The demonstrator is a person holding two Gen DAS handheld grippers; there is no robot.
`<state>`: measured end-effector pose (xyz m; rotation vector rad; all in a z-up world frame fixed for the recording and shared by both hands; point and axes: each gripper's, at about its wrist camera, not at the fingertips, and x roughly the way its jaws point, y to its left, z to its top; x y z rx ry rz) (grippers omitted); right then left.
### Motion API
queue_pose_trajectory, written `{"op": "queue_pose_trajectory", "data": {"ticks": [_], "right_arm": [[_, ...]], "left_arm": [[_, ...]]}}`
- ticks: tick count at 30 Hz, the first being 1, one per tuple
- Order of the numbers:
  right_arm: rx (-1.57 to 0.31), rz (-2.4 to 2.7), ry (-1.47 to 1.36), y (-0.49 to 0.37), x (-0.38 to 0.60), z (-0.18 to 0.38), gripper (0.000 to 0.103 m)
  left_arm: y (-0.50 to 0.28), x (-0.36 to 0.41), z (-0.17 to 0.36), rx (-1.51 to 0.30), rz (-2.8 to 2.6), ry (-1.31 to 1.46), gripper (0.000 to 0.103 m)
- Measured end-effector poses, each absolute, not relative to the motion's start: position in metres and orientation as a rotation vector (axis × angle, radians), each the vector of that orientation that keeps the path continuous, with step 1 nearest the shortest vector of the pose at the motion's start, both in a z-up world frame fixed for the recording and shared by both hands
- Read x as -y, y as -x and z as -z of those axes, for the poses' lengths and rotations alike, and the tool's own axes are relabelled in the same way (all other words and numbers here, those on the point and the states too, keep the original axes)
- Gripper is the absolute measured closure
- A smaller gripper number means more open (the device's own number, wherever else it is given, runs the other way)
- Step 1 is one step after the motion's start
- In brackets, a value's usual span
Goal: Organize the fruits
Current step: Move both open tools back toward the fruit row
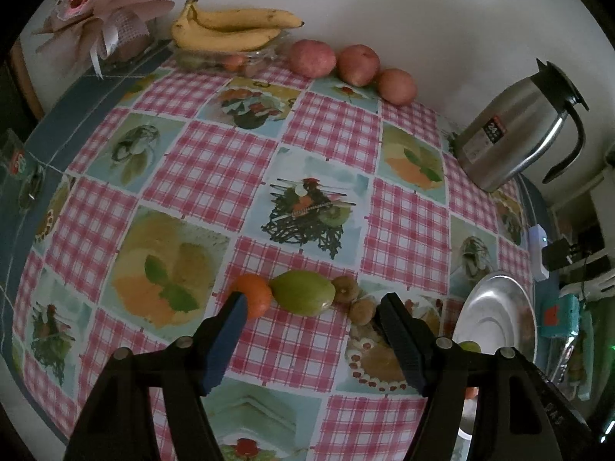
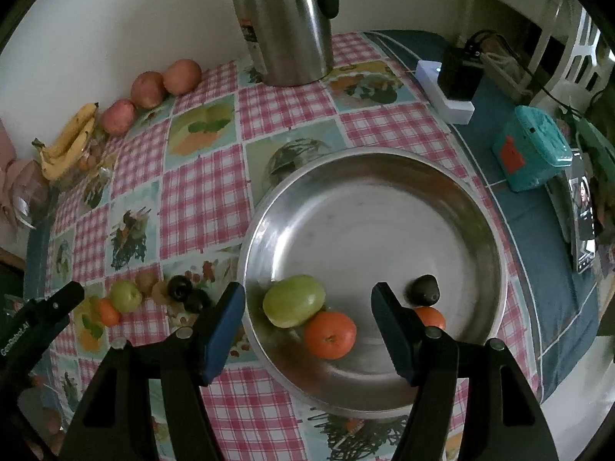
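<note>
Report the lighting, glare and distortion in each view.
Left wrist view: dim and bluish, fisheye bending the checked tablecloth, kettle leaning. Right wrist view: equally dim, soft glare on the steel bowl, slight blur along its rim, edges curved, corners black.

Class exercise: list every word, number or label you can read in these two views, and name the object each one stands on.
"24": label on the steel thermos jug; the smaller print around it is too blurred to read.
"GenRobot.AI": side of the left gripper, seen from the right wrist.
Red sticker on the teal box: nothing readable.
</note>
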<state>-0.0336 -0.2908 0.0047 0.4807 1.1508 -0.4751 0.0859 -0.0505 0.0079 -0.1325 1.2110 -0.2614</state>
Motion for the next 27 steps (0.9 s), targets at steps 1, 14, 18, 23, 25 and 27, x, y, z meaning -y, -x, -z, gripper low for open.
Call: {"op": "queue_pose_trajectory", "data": {"ticks": [1,14,18,23,25,27], "right_arm": [[-1.152,0.475,-0.477,0.033,0.29,-0.005,0.034],[-1.168,0.476,-0.457,0.03,0.287,0.002,0.026],[-1.171,0.468,-0.454,0.029,0.285,0.004,0.019],[-1.161,0.457,-0.447,0.029,0.283,0.005,0.015],[-1.16,0.46,-0.45,0.029,0.284,0.005,0.013],[-1.162,0.466,-0.445,0.029,0.284,0.006,0.007]], "left_arm": [[-0.086,0.05,-0.008,-1.211,0.262,0.135,0.02],[-0.086,0.053,-0.004,-1.199,0.247,0.117,0.0],[-0.086,0.053,-0.002,-1.205,0.246,0.114,0.0],[-0.085,0.054,-0.002,-1.208,0.245,0.11,0.0],[-0.086,0.055,-0.001,-1.209,0.246,0.107,0.0],[-0.085,0.056,-0.001,-1.211,0.25,0.103,0.0]]}}
